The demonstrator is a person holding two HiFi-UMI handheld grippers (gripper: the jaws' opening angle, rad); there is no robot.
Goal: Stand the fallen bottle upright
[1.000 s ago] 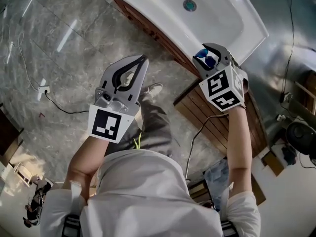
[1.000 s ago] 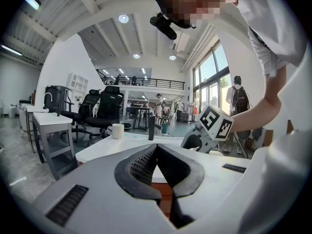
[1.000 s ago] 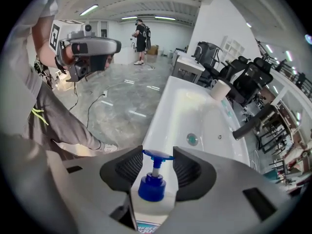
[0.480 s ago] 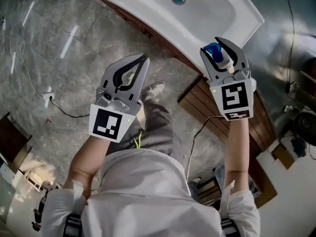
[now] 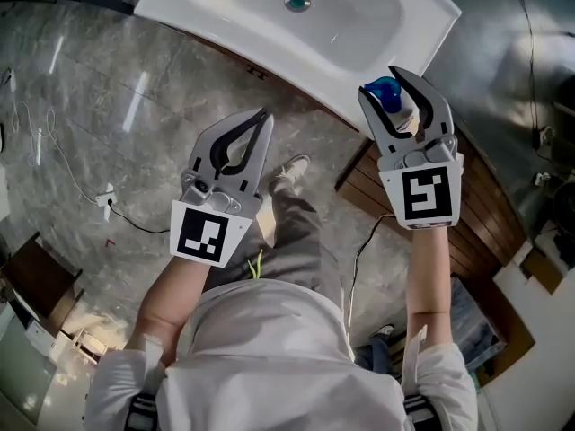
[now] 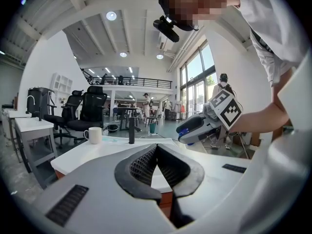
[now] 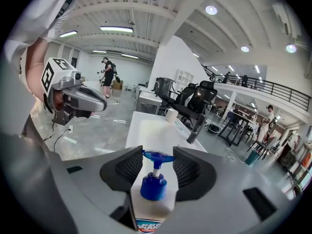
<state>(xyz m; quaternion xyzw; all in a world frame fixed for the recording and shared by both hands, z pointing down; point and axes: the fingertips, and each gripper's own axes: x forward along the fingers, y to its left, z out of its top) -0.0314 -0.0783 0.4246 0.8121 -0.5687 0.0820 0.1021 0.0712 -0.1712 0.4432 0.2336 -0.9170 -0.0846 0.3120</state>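
My right gripper (image 5: 396,86) is shut on a white pump bottle (image 5: 388,95) with a blue pump head, held in the air off the near right corner of the white washbasin (image 5: 225,27). In the right gripper view the bottle (image 7: 154,191) sits between the jaws of that gripper (image 7: 156,159), its pump pointing away along them. My left gripper (image 5: 254,126) hangs over the floor in front of the basin, shut and empty. In its own view the left gripper (image 6: 156,149) shows its pads meeting at the tips, and the right gripper (image 6: 201,126) is in sight to its right.
On the basin top stand a black faucet (image 7: 194,129) and a white mug (image 7: 170,114), the same mug (image 6: 94,135) showing in the left gripper view. A wooden cabinet (image 5: 485,214) lies under my right arm. Cables (image 5: 135,223) run across the marble floor. Office chairs and desks stand behind the basin.
The right gripper has risen from the basin's edge with the bottle and turned, so the pump now points forward. The left gripper shifted a little, still shut.
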